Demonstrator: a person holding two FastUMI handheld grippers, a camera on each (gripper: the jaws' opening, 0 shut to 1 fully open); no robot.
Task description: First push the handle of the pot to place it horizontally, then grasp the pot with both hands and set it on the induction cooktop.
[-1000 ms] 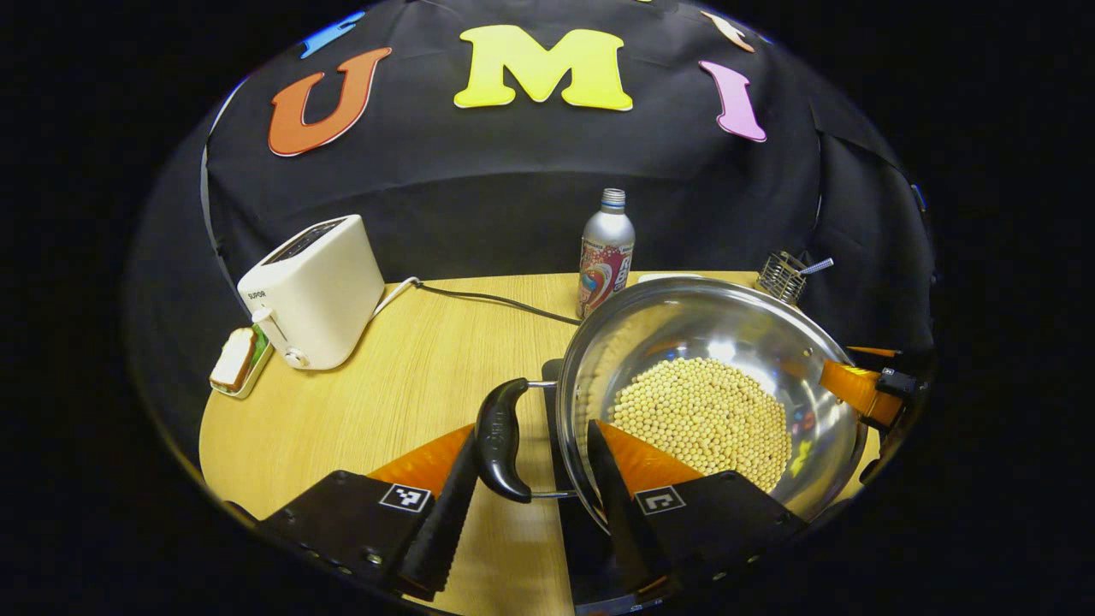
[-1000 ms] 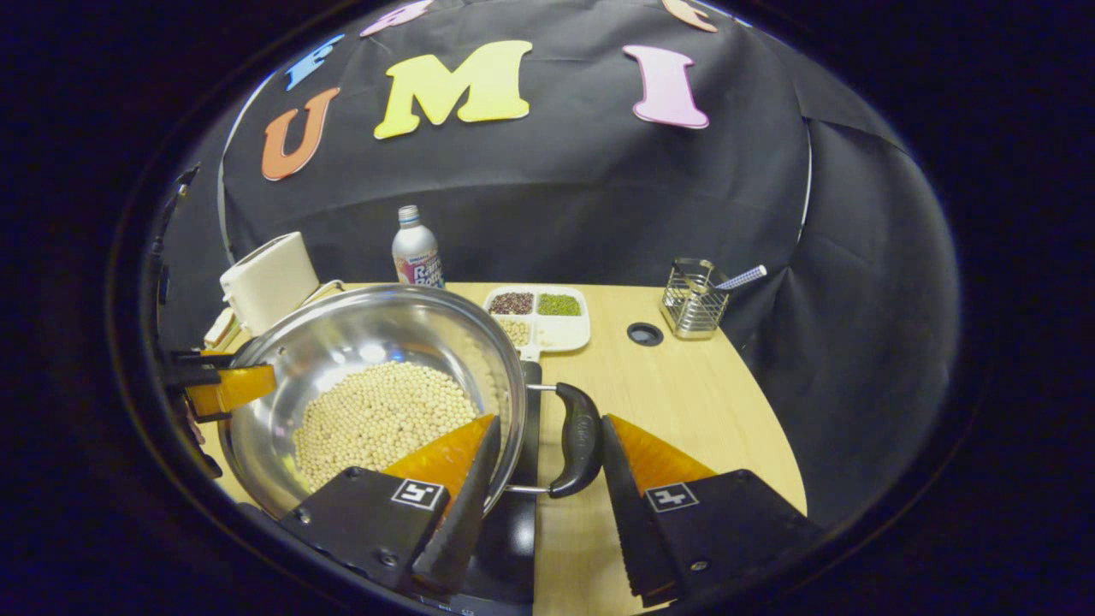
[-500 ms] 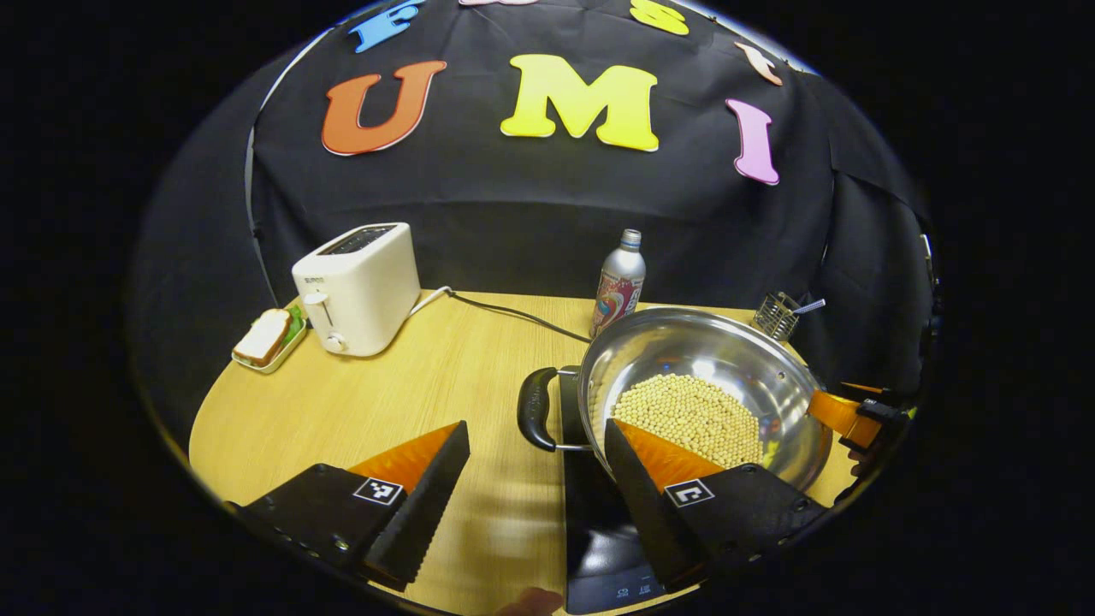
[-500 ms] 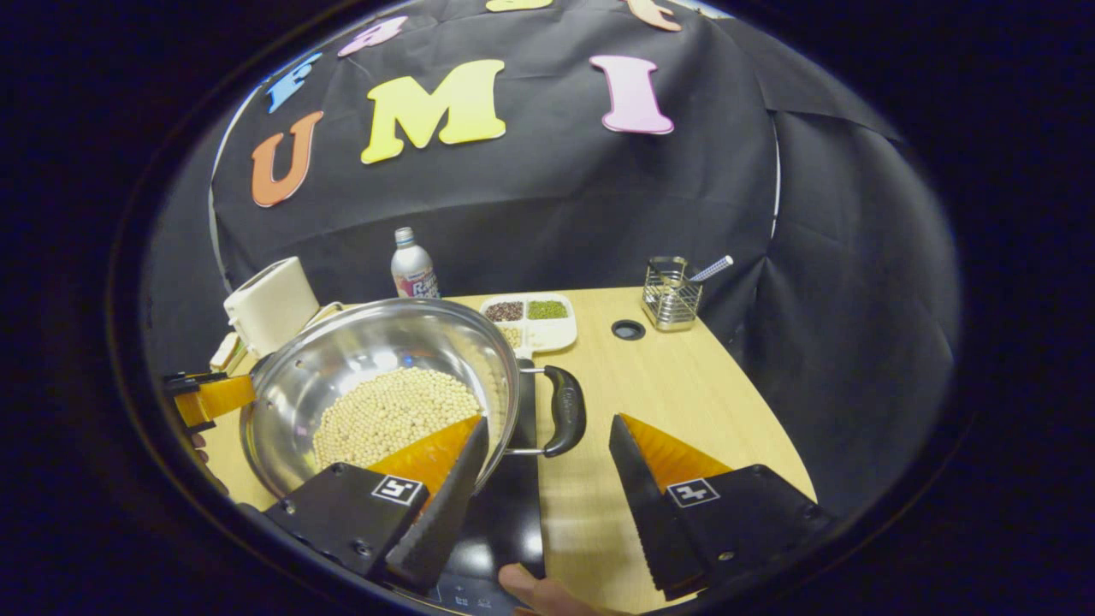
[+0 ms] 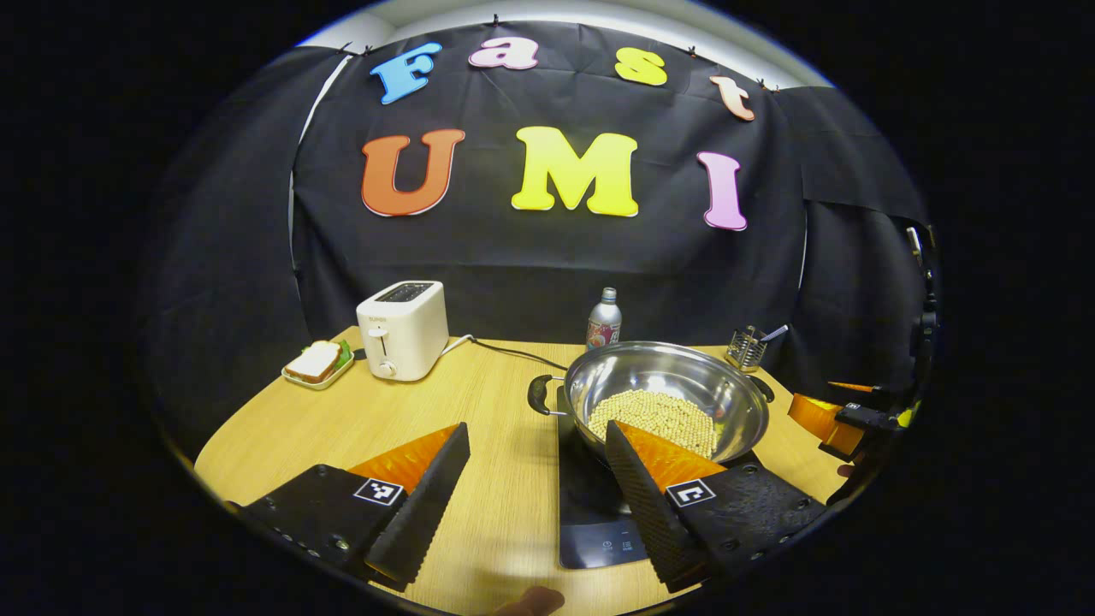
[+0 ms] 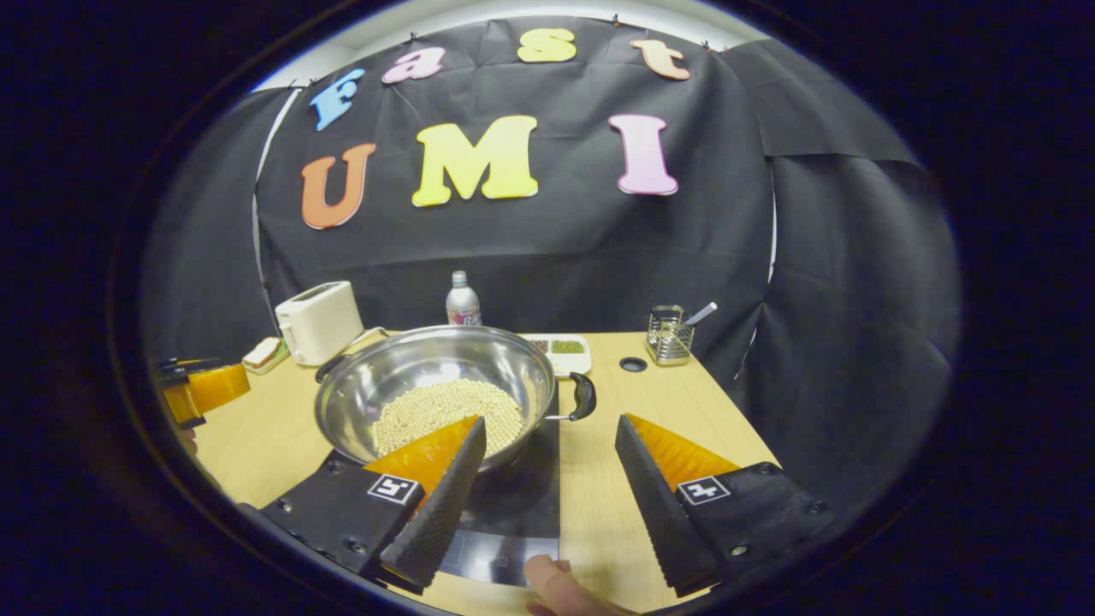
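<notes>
shiny steel pot (image 5: 667, 385), glossy black glass cooktop (image 5: 590, 505), matt wood-grain table (image 5: 359, 419).

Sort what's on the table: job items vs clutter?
Job: pot of beans, sitting on the induction cooktop; left gripper and right gripper, both open.

Clutter: toaster, sandwich dish, bottle, wire holder, compartment tray.

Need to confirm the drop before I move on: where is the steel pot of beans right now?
In both gripper views the shiny steel pot of pale beans sits on the black induction cooktop, right of the white toaster and in front of the silver bottle.
</notes>
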